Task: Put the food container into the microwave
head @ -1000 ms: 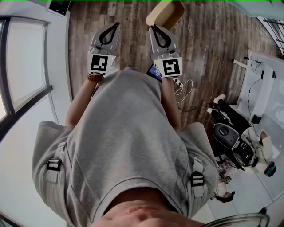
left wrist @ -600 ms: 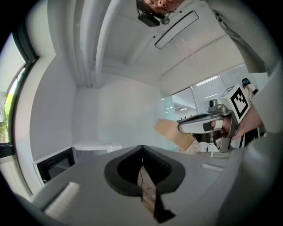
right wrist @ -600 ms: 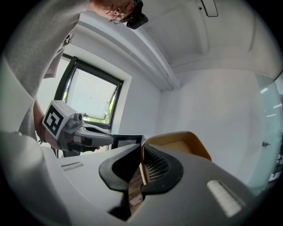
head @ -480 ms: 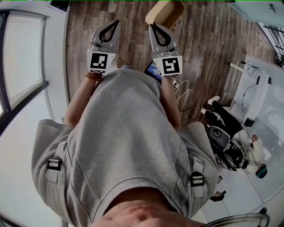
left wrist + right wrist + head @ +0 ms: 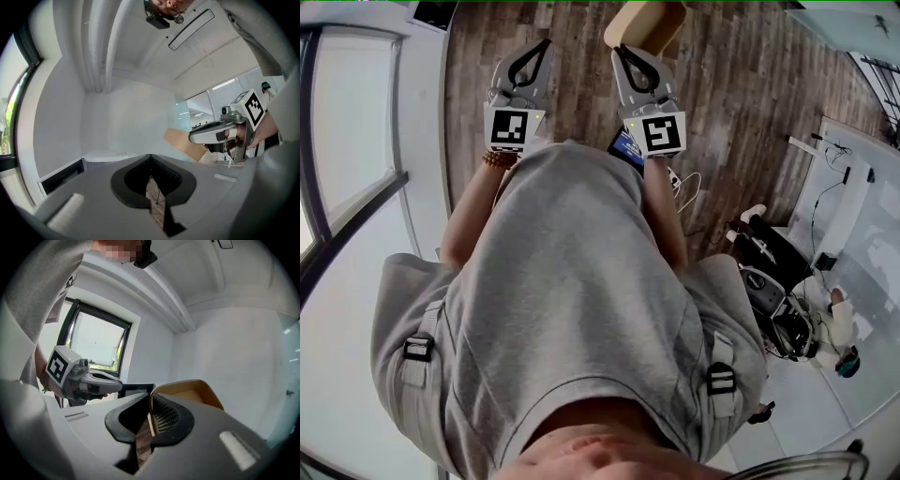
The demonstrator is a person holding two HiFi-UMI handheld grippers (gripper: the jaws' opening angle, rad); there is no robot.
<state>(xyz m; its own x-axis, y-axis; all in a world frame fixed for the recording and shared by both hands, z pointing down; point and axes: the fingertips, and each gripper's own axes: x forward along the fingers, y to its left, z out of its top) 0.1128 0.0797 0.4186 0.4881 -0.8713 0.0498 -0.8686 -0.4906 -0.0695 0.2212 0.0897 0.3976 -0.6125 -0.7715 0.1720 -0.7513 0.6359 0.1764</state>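
Note:
The tan food container (image 5: 643,22) is empty and hangs over the wooden floor at the top of the head view. My right gripper (image 5: 620,52) is shut on its rim. In the right gripper view the container (image 5: 189,392) sits just past the right gripper (image 5: 149,398), its thin wall pinched between the jaws. My left gripper (image 5: 547,45) is held beside it on the left, shut and empty. In the left gripper view the left gripper (image 5: 151,158) has nothing between its jaws, with the container (image 5: 184,143) off to the right. No microwave is clearly visible.
A window (image 5: 352,122) in a white wall lies at the left. A dark panel (image 5: 136,389) stands ahead by the window. On the floor lie a blue item (image 5: 624,148) and a white cable (image 5: 691,187). A black chair (image 5: 773,272) and a white desk (image 5: 853,197) stand at the right.
Both grippers have drifted slightly forward, toward the top of the head view, with the container still held. The view has shifted a little.

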